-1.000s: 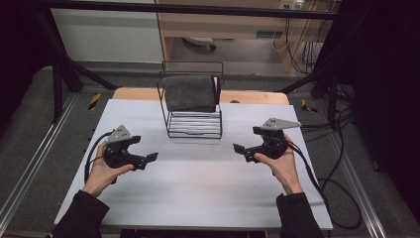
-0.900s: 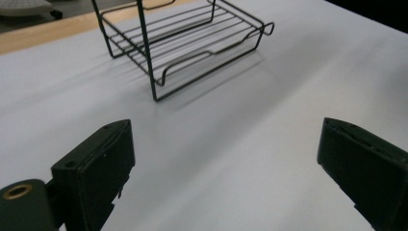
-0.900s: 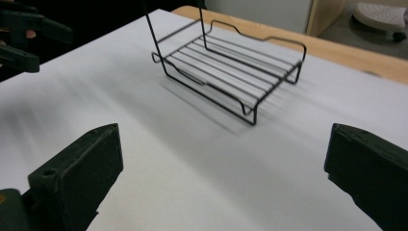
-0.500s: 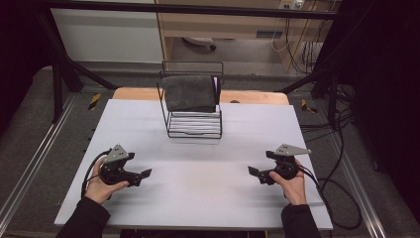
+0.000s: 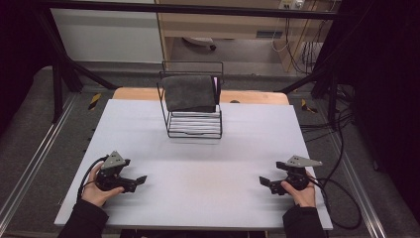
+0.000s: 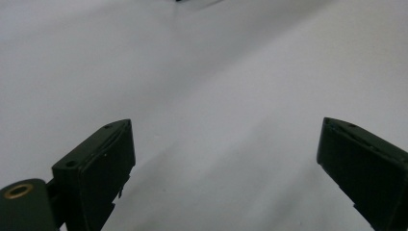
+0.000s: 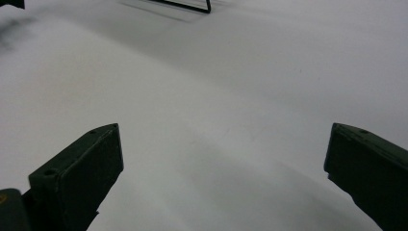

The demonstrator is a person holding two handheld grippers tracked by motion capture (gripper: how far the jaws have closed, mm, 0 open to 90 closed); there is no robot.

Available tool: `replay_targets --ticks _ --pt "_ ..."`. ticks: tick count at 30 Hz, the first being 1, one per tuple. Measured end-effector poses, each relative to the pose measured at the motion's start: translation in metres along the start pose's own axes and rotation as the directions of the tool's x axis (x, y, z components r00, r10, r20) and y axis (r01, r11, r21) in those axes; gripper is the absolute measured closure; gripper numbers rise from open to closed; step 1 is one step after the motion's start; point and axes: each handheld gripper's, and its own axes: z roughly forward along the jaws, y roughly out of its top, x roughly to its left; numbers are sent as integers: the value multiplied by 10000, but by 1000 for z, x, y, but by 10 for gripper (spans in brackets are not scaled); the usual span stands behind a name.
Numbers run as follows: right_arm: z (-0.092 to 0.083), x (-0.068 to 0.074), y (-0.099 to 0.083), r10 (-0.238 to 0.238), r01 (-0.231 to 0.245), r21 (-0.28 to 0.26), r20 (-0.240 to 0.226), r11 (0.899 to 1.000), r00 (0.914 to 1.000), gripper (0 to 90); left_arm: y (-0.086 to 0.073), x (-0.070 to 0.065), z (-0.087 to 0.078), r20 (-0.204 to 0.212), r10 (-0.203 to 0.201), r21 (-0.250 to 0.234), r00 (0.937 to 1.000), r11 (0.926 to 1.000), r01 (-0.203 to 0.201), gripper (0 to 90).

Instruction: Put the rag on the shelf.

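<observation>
A black wire rack (image 5: 194,124) stands at the back middle of the white table (image 5: 198,158), and a dark grey cloth (image 5: 189,92) hangs over its rear rail. Low near the front left corner, my left gripper (image 5: 140,180) is open with nothing between its jaws. My right gripper (image 5: 264,182) rests near the front right corner, also open and holding nothing. Both point inward toward the table's middle. In the left gripper view the left gripper (image 6: 226,168) has bare table between its wide-apart jaws. In the right gripper view the right gripper (image 7: 223,175) looks the same, with a corner of the rack (image 7: 192,6) at the top.
Cables (image 5: 341,198) trail off the table's right edge onto the floor. A wooden strip (image 5: 252,97) borders the table's far edge behind the rack. Black frame posts (image 5: 59,74) stand at the back left and right.
Both hands have drawn the grippers back from the table's middle toward the front edge and spread outward toward the corners. The rack and cloth have not moved.
</observation>
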Motion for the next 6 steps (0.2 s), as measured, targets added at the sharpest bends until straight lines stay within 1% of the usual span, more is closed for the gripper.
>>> replay_targets --ticks 6 --pt "2 0 -2 35 -35 184 -17 9998 10000 9 -4 1 -3 8 -58 -49 10000 10000 58 62"
